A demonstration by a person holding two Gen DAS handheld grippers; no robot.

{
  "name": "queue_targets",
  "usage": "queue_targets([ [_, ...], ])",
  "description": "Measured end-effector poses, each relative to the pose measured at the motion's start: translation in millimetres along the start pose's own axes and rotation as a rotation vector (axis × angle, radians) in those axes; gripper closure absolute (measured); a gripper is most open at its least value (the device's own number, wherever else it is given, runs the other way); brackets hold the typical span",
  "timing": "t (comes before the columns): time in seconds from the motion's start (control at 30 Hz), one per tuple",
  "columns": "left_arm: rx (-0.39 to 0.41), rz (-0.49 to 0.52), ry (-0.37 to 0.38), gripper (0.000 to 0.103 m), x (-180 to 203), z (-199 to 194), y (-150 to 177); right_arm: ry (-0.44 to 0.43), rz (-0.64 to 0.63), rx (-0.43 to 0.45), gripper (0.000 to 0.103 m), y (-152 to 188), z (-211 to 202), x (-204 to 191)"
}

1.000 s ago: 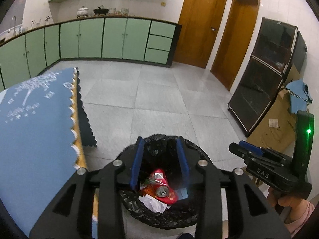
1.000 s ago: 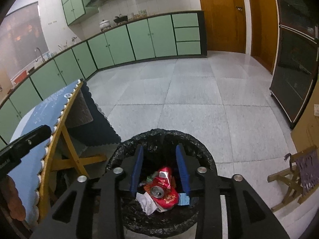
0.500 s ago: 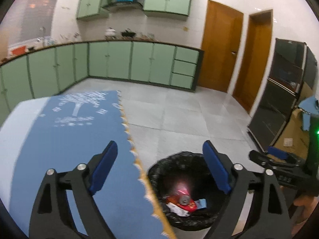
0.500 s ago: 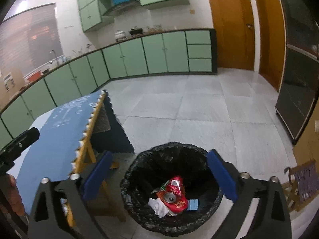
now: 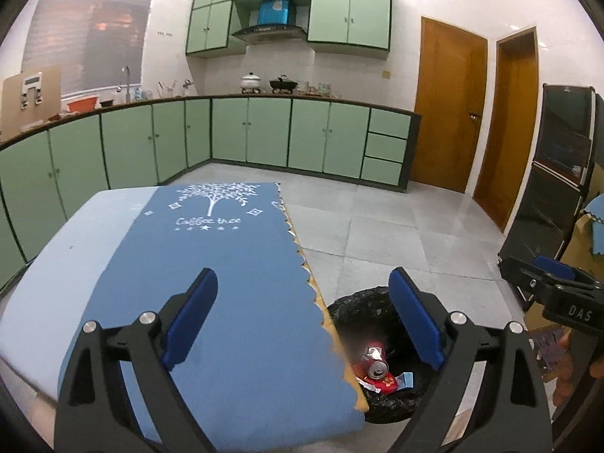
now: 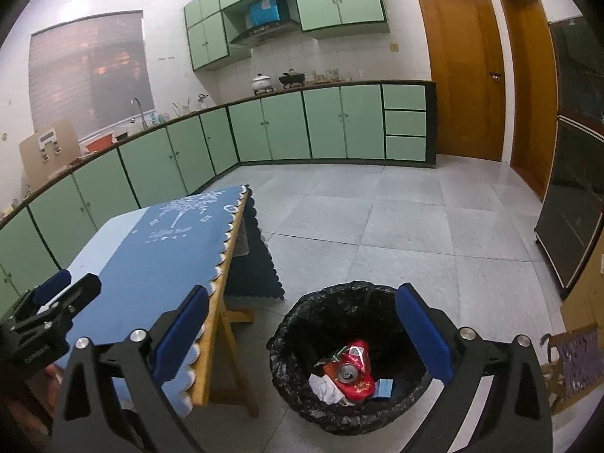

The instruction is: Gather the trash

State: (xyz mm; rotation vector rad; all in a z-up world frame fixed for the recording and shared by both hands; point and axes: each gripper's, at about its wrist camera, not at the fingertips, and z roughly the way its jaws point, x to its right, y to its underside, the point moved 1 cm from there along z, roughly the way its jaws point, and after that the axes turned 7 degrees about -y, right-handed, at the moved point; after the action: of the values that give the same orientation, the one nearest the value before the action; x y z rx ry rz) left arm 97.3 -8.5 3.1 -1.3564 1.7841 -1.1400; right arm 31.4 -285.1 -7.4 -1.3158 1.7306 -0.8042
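A bin lined with a black bag (image 6: 302, 324) stands on the floor beside the table; it also shows in the left wrist view (image 5: 351, 309). In it lie a crushed red can (image 6: 349, 368), a red wrapper, white paper and a small blue card; the can shows in the left wrist view too (image 5: 375, 366). My left gripper (image 5: 302, 321) is open and empty, raised over the table's right edge. My right gripper (image 6: 302, 336) is open and empty, above the bin.
A table with a blue cloth (image 5: 226, 264) printed "Coffee tree" stands on wooden legs (image 6: 234, 343). Green cabinets (image 5: 264, 132) line the far walls. Two wooden doors (image 5: 449, 113) and a dark glass cabinet (image 5: 558, 173) stand at the right. A small wooden stool (image 6: 570, 362) is by the bin.
Both grippers have opened wide and risen away from the bin. The left one has swung left over the table; more of the kitchen now shows in both views.
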Motion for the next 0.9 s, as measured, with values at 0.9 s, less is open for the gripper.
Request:
queue_targets([
  [0.9,0.093,0.003,-0.079,0.013,8.2,-67.7,28.3,-0.075,-0.035,0.049,0.006,41.9,-63.0,-17.6],
])
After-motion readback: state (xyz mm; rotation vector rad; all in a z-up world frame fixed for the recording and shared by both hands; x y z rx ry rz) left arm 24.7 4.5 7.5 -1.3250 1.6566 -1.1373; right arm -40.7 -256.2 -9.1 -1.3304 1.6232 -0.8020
